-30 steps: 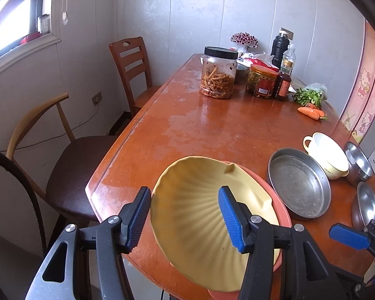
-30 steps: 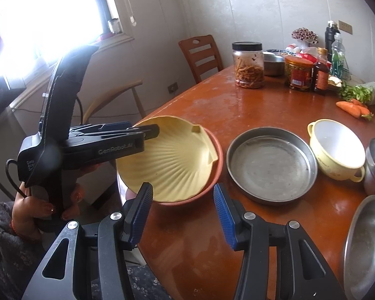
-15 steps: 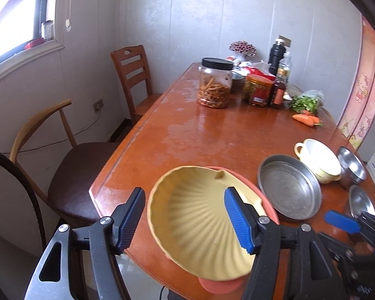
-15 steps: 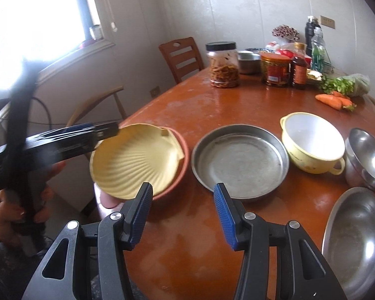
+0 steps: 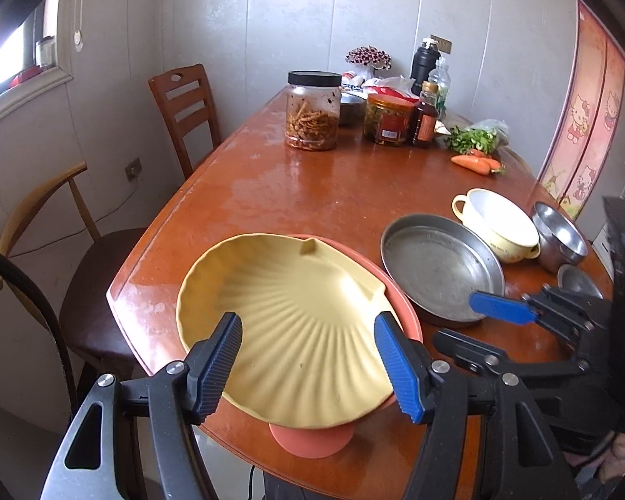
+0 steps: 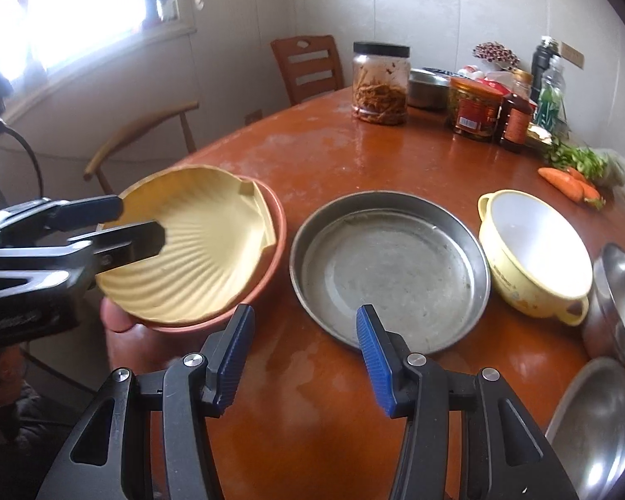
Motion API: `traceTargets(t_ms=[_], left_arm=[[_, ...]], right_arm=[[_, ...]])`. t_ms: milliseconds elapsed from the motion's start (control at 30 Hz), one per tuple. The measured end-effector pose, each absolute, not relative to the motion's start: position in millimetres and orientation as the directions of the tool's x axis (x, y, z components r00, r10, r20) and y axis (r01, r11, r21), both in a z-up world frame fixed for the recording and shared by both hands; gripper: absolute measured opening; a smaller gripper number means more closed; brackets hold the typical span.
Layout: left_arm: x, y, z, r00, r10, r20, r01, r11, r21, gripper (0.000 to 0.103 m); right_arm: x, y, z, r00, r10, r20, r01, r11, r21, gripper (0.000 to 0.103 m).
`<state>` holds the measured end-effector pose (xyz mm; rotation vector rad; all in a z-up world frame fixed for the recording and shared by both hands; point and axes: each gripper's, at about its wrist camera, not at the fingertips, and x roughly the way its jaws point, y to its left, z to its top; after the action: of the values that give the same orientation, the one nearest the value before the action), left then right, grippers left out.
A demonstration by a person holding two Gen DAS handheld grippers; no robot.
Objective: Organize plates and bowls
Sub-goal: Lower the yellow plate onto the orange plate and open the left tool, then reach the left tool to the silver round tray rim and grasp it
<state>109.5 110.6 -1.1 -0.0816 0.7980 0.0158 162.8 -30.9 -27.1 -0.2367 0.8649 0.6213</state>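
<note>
Left wrist view: the left tongs [image 5: 308, 362] hang with jaws apart over the shell plate [image 5: 287, 333], which sits stacked in the orange plate [image 5: 404, 304] at the counter [image 5: 312, 191] edge, probably nested to save space. A second ago they were closer in.

Right wrist view: the right tongs [image 6: 304, 354], jaws apart and empty, face the metal pan [image 6: 389, 266] right of the shell plate; they have swung toward it.

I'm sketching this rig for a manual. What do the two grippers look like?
Both the left gripper and right gripper are black plastic with triangular cut-outs and silver pivot screws. Each finger ends in a ribbed blue pad. A black corrugated cable runs beside the left one. No sleeves show.
</note>
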Motion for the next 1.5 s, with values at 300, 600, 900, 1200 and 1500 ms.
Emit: traceTargets(t_ms=[300, 600, 900, 1200, 1500], left_arm=[[111, 107, -3, 0.687, -0.020, -0.726, -0.036, 0.997, -0.061, 0.066], [98, 90, -1, 0.691, -0.036, -0.722, -0.007, 0.998, -0.057, 0.066], [75, 73, -2, 0.685, -0.063, -0.725, 0.024, 0.998, -0.064, 0.065], [63, 52, -4, 0.677, -0.086, -0.731, 0.061, 0.996, -0.061, 0.066], [66, 43, -9, 0.663, -0.097, -0.742, 0.053, 0.995, -0.082, 0.066]], right_arm=[[167, -30, -39, 0.430, 0.422, -0.798, -0.643, 0.764, 0.058, 0.053], [134, -46, -34, 0.358, 0.476, -0.803, -0.674, 0.727, 0.130, 0.053], [83, -50, -31, 0.314, 0.508, -0.802, -0.723, 0.675, 0.144, 0.053], [44, -72, -20, 0.354, 0.496, -0.793, -0.726, 0.680, 0.102, 0.053], [44, -117, -4, 0.456, 0.471, -0.755, -0.613, 0.781, 0.117, 0.056]])
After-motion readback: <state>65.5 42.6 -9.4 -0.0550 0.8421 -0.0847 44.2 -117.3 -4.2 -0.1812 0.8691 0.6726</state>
